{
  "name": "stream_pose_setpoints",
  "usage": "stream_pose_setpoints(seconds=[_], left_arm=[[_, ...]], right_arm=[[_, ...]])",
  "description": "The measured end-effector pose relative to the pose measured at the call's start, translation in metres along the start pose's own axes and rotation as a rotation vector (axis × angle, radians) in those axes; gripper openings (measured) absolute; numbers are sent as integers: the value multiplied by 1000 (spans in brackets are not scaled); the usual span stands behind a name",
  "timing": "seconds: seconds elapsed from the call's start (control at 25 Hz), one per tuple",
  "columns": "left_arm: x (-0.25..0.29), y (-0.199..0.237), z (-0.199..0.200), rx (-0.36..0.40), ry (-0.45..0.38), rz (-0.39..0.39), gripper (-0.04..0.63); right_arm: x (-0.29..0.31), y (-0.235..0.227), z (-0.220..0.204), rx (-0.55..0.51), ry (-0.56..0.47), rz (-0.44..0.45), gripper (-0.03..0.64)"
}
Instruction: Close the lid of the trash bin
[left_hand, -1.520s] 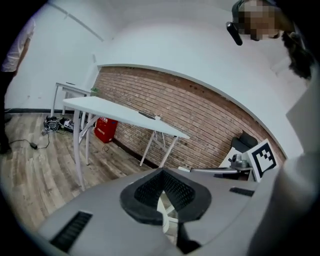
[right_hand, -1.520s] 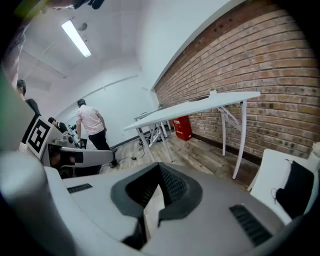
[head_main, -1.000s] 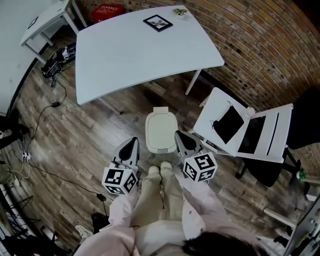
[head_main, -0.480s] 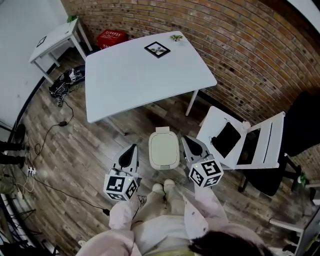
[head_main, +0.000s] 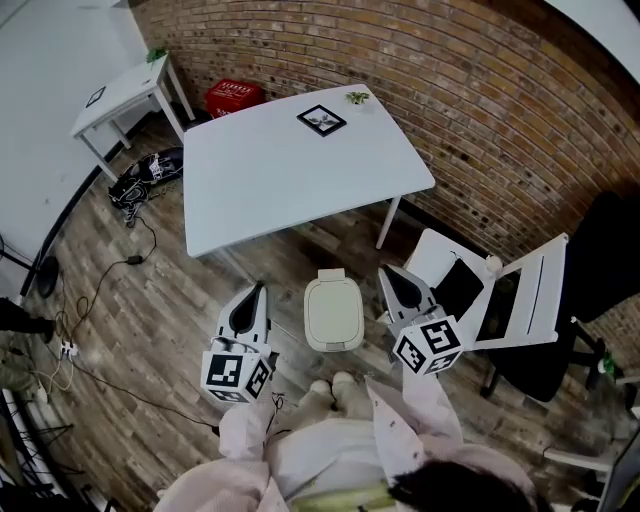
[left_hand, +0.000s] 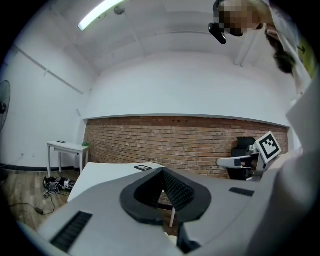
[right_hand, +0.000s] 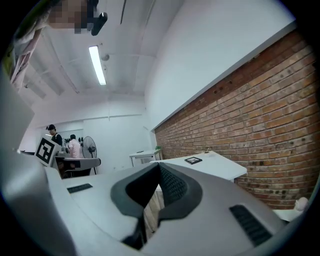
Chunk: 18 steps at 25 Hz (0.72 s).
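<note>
Left grey plastic gripper (head_main: 256, 292), lower centre-left: ribbed black pads pressed together, nothing between them. Cream rounded-rectangular plastic trash bin (head_main: 333, 313), centre frame on the wood-plank floor (head_main: 170, 290): smooth lid lying flat, closed. Right grey plastic gripper (head_main: 390, 275), just right of it: jaws clenched, empty.

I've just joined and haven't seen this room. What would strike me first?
A large white table fills the middle, before a brick wall. In front of it a small closed trash bin stands on the wood floor, between the left tool and right tool, both shut.
</note>
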<state>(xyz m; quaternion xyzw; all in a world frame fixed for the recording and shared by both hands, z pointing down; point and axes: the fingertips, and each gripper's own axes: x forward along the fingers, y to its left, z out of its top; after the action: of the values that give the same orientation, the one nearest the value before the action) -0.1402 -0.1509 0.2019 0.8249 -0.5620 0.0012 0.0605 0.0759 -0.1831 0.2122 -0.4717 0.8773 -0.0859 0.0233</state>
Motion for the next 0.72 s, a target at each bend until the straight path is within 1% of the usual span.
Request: stream_pose_setpoints(seconds=[0.12, 0.32, 0.72], left_arm=[[1, 0, 12, 9, -27, 7, -8], [0, -1, 16, 23, -44, 22, -8], [3, 1, 20, 43, -46, 31, -8]], right_arm=[[-1, -3, 15, -10, -29, 0, 4], [-6, -8, 27, -10, -58, -7, 4], [-3, -11, 29, -35, -56, -12, 3]])
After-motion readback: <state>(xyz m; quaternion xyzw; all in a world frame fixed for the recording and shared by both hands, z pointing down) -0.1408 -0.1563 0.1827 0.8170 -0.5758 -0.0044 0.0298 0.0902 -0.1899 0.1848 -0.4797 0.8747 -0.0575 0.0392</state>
